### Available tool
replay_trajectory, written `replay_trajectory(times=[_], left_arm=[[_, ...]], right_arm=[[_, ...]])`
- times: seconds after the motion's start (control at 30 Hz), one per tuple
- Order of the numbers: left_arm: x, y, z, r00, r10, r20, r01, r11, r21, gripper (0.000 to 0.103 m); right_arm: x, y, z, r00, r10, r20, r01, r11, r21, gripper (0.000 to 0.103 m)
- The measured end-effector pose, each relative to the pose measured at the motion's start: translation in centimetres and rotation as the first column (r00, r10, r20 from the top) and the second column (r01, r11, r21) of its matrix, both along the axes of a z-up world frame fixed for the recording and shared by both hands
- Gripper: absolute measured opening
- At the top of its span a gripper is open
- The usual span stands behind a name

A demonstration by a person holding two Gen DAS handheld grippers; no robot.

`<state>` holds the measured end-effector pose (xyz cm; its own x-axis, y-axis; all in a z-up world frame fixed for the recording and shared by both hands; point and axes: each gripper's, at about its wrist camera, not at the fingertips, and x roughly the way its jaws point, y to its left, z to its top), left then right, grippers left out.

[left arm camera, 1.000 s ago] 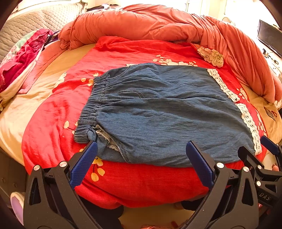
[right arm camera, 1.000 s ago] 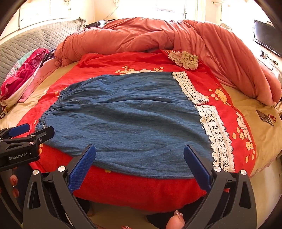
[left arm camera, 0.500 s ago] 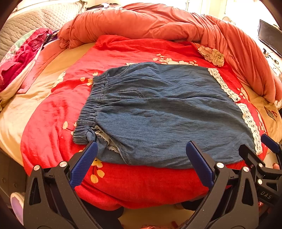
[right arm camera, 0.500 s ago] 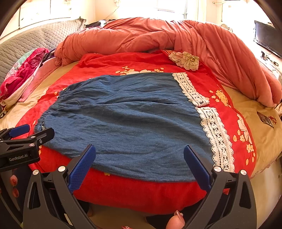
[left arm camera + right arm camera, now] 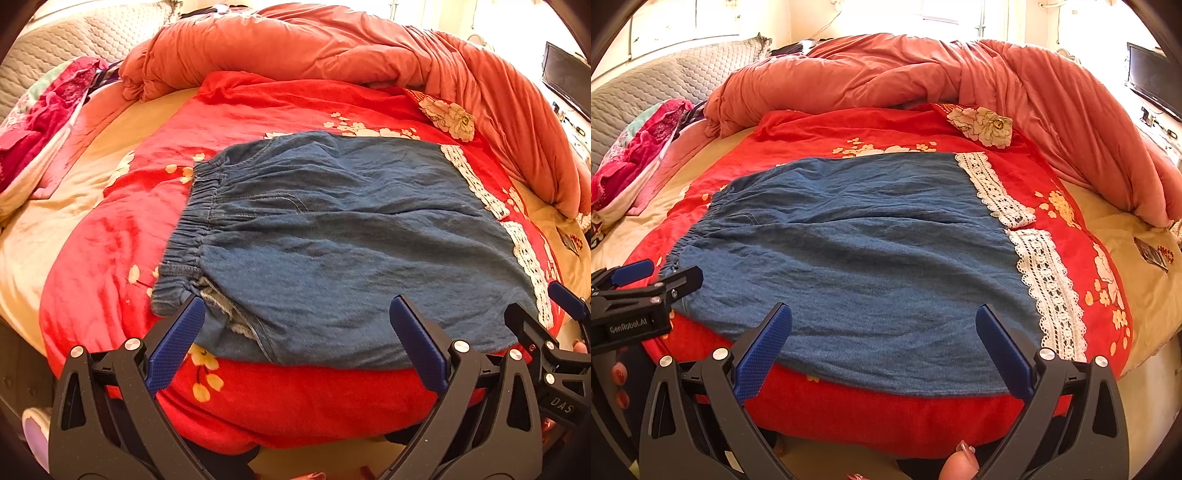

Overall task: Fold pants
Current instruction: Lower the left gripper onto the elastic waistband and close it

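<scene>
We have the denim pants (image 5: 332,240) lying flat along the near edge of the red blanket (image 5: 110,258), not yet folded. Our left gripper (image 5: 295,332) and right gripper (image 5: 882,336) both hover spread wide at the near hem, gripping nothing; every fold remains.

Bed (image 5: 44,236) under red blanket (image 5: 258,110)

Open air lies above the flat blue denim pants (image 5: 857,258) on the red floral blanket (image 5: 886,417). A bunched salmon-pink quilt (image 5: 1015,85) walls the far and right sides.
</scene>
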<state>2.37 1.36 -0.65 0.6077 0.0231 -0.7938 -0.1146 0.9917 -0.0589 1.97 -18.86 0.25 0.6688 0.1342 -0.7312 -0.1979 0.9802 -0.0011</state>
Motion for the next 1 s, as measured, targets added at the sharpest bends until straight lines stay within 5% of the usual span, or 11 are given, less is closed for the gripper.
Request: replay_trajectory(times=[0.6, 1.0], left_arm=[[7.2, 8.2, 0.0, 0.998, 0.058, 0.000, -0.058, 0.998, -0.006, 0.095], [13.7, 14.0, -2.2, 0.997, 0.053, -0.053, -0.056, 0.997, -0.061, 0.095]], right_arm=[[10.0, 1.6, 2.0, 0.986, 0.165, 0.003, -0.164, 0.984, 0.072, 0.099], [17.0, 5.7, -0.1, 0.962, 0.270, -0.031, -0.272, 0.960, -0.069, 0.099]])
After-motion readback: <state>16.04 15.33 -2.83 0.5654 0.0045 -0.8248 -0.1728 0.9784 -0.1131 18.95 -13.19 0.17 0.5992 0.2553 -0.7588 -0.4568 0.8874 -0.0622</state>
